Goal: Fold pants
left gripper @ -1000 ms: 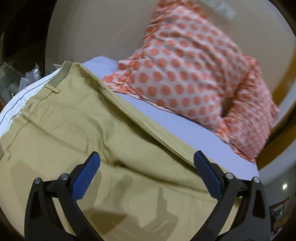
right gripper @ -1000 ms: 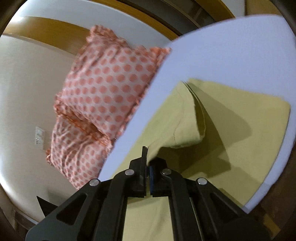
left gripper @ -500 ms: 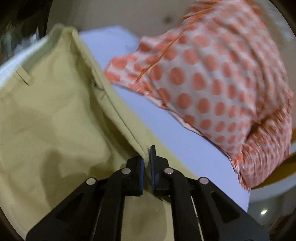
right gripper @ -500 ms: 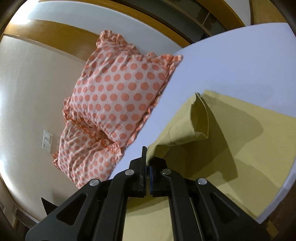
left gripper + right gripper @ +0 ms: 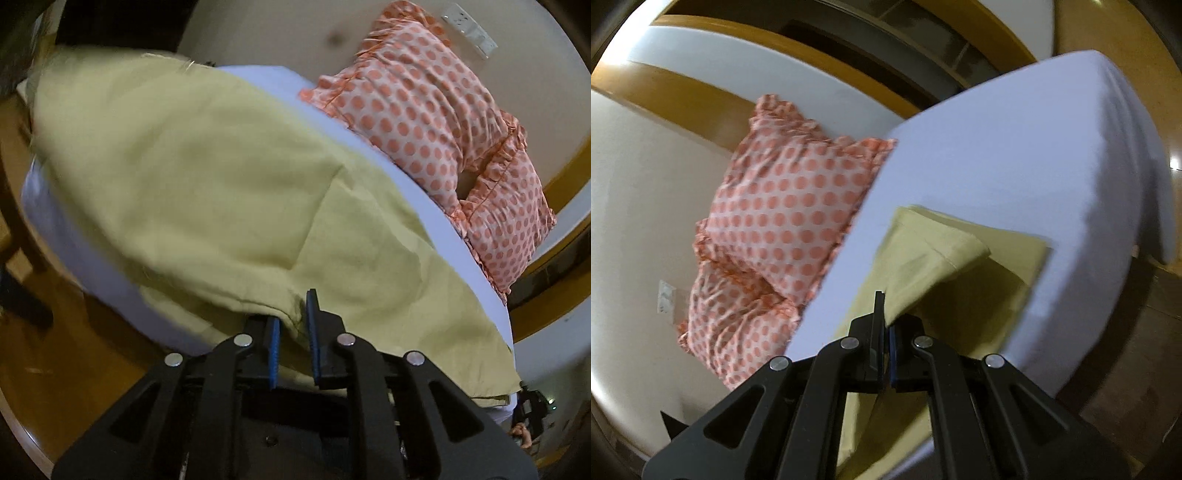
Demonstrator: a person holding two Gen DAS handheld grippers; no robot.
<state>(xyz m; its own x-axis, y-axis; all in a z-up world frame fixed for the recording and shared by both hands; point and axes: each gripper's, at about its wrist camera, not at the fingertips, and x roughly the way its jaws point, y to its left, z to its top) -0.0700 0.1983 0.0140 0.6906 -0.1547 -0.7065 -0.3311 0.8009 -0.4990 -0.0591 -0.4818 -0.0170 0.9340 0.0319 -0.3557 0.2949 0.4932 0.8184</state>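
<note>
Khaki-yellow pants [image 5: 207,177] lie on a bed with a pale lilac sheet [image 5: 436,221]. My left gripper [image 5: 293,317] is shut on a fold of the pants fabric and holds it lifted over the rest of the pants, near the bed's edge. In the right wrist view my right gripper [image 5: 886,317] is shut on the leg end of the pants [image 5: 923,266], raised off the sheet [image 5: 1015,155], with the fabric hanging back over the flat lower layer [image 5: 997,295].
Two orange polka-dot pillows [image 5: 443,122] lean against the cream wall at the bed's head, also in the right wrist view [image 5: 786,206]. Wooden floor [image 5: 85,354] lies beside the bed. A wall socket [image 5: 469,27] sits above the pillows.
My left gripper closed on the pants and lifted the fabric across towards the bed edge. My right gripper stayed shut and raised the leg end higher and further back.
</note>
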